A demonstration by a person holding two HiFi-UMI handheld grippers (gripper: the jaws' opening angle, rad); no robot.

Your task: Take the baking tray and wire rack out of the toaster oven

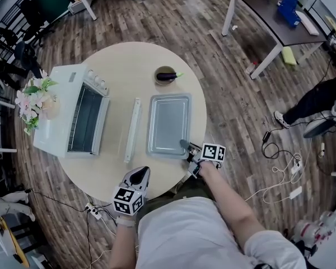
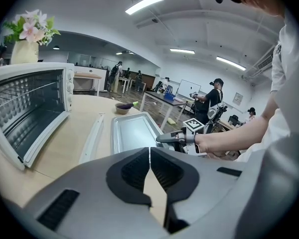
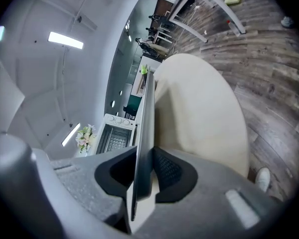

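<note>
Silver rectangular baking tray (image 1: 169, 123) lies flat near the white toaster oven (image 1: 64, 102), wire rack (image 2: 20, 96) inside it.

- The grey two-jaw left gripper (image 1: 140, 173), at bottom centre of the head view, points up-frame, its jaws pressed together with nothing between them.
- The grey two-jaw right gripper (image 1: 186, 145), just right of centre, has its jaws clamped on the near rim of the flat silver metal baking tray (image 1: 168, 119).
- The bare right forearm (image 1: 229, 198) reaches in from the lower right.

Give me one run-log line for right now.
right gripper: shut on baking tray corner | baking tray: on table, outside toaster oven | left gripper: shut, empty
</note>
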